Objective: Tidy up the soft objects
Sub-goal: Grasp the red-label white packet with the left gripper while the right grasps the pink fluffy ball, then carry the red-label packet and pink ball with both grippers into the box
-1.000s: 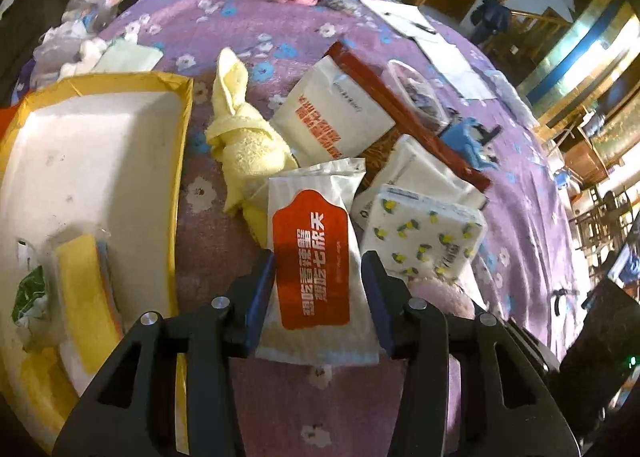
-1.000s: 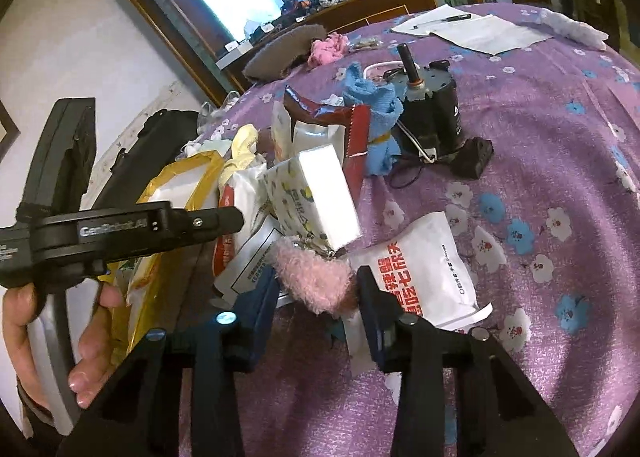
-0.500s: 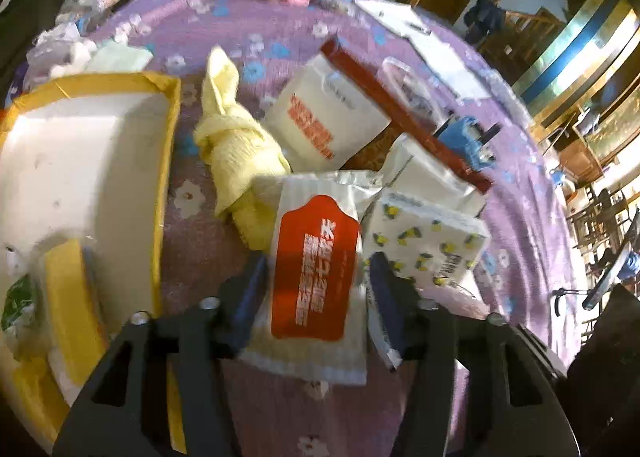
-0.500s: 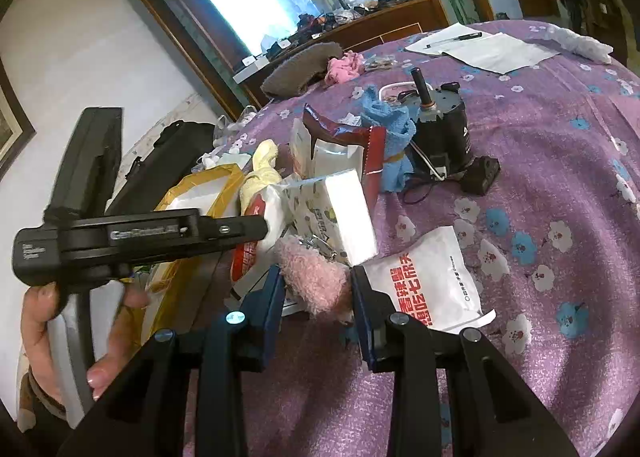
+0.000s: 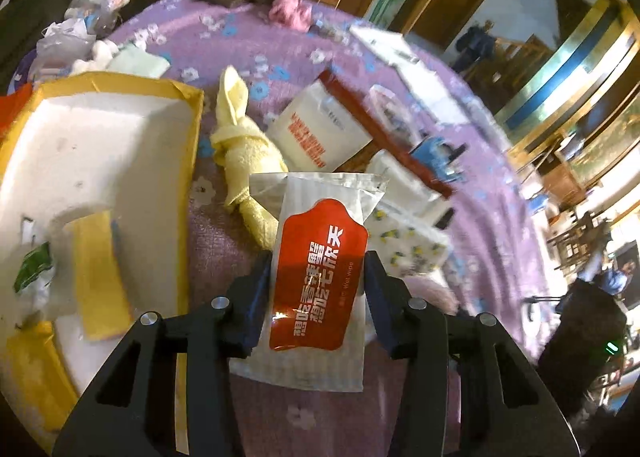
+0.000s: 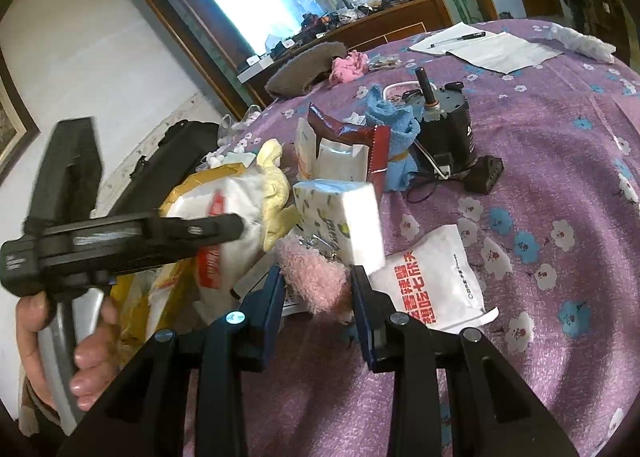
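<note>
A white wet-wipe pack with a red label [image 5: 318, 281] sits between the fingers of my left gripper [image 5: 318, 261]. The jaws are closing and the pads press its sides, with the pack raised off the purple cloth. To its left stands a yellow box with a white liner [image 5: 192, 129]. My right gripper [image 6: 317, 281] is shut on a pink fluffy piece [image 6: 308, 269], low over the table. Seen from the right wrist, the left gripper's body [image 6: 120, 241] is blurred, with a hand [image 6: 84, 369] on its handle.
A yellow towel [image 5: 244, 149], a lemon-print tissue pack [image 6: 340, 213], two more wipe packs [image 5: 320, 133] [image 6: 436, 281], a blue cloth [image 6: 396, 129] and a black motor [image 6: 448, 129] crowd the table's middle. A yellow sponge [image 5: 100, 269] lies in the box. Papers and a pen [image 6: 480, 45] lie at the far side.
The left gripper's jaws widened briefly, then closed back on the wipe pack, which has come up off the table. The right gripper has tightened slightly on the pink piece and hardly moved.
</note>
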Action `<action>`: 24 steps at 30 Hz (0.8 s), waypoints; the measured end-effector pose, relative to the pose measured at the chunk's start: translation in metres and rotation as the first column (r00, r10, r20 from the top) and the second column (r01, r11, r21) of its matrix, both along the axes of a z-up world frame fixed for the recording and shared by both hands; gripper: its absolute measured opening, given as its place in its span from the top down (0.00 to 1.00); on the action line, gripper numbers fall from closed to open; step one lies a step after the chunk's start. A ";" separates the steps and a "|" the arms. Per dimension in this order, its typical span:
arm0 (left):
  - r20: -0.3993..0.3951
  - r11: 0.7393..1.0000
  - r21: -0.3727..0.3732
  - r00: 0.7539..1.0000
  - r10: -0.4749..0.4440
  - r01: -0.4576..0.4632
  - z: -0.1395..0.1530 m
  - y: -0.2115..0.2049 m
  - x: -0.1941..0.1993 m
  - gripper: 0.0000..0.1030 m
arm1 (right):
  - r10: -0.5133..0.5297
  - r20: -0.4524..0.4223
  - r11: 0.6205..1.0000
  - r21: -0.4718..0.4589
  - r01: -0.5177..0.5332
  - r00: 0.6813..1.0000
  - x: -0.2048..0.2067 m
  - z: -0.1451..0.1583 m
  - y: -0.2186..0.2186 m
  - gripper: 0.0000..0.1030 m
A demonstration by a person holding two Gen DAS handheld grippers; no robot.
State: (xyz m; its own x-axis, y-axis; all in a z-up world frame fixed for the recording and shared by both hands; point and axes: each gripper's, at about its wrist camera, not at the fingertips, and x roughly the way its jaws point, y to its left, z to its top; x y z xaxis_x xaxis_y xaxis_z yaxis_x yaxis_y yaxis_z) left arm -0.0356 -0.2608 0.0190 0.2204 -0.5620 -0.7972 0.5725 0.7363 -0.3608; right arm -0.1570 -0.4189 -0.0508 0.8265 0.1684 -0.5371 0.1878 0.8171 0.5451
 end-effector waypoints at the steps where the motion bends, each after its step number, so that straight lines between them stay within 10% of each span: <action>1: -0.006 1.000 -0.026 1.000 -0.002 0.002 0.007 0.010 -0.002 0.57 | 0.001 0.010 1.000 0.028 -0.001 1.000 -0.005 0.000 -0.001 0.69; 12: 0.033 0.978 -0.159 0.989 0.142 -0.135 0.068 0.124 0.025 0.57 | 0.141 0.114 0.989 -0.066 -0.135 0.983 0.013 0.070 0.053 0.69; 24: 0.053 0.971 -0.083 0.972 0.228 -0.224 0.045 0.167 0.094 0.57 | 0.263 -0.056 0.956 -0.120 -0.268 0.963 0.151 0.052 0.135 0.69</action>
State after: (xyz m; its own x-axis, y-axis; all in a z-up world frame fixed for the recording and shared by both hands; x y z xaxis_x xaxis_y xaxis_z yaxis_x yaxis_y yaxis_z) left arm 0.0586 -0.0941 0.0636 0.3961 -0.5505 -0.7349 0.4174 0.8208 -0.3899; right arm -0.0060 -0.2836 0.0016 0.7394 0.3078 -0.5988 -0.0258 0.9017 0.4316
